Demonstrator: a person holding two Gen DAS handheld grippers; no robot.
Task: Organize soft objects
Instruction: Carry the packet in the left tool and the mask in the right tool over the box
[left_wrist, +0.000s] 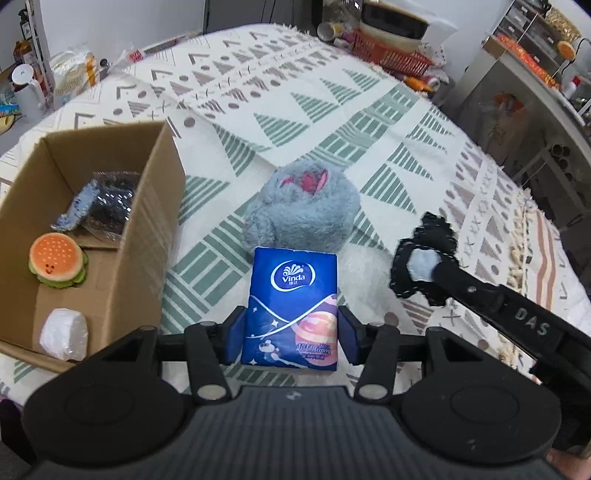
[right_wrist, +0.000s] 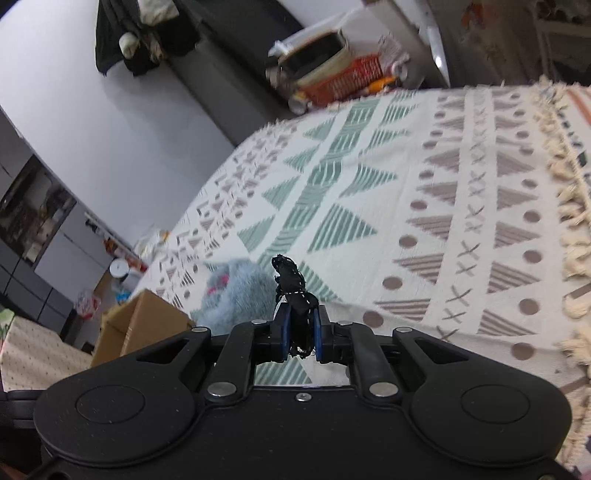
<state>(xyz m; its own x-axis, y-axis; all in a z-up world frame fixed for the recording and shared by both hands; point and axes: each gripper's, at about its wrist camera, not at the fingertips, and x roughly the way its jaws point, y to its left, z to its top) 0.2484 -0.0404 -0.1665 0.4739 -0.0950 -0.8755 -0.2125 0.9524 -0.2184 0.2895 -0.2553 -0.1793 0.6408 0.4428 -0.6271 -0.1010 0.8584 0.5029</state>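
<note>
Tissue pack (left_wrist: 291, 306) sits clamped between the left gripper (left_wrist: 291, 334) pads, low centre of the left view, with the open cardboard box (left_wrist: 155, 206) waiting at nine o'clock (burger toy (left_wrist: 57, 264) already inside). This looks like the carry step, so next comes a swing left and a release over the box. The right gripper (right_wrist: 300, 330), fingers nearly together, pinches a black felt piece (right_wrist: 295, 295), while the grey plush (left_wrist: 303, 206) lies on the blanket (left_wrist: 369, 122) at twelve.
</note>
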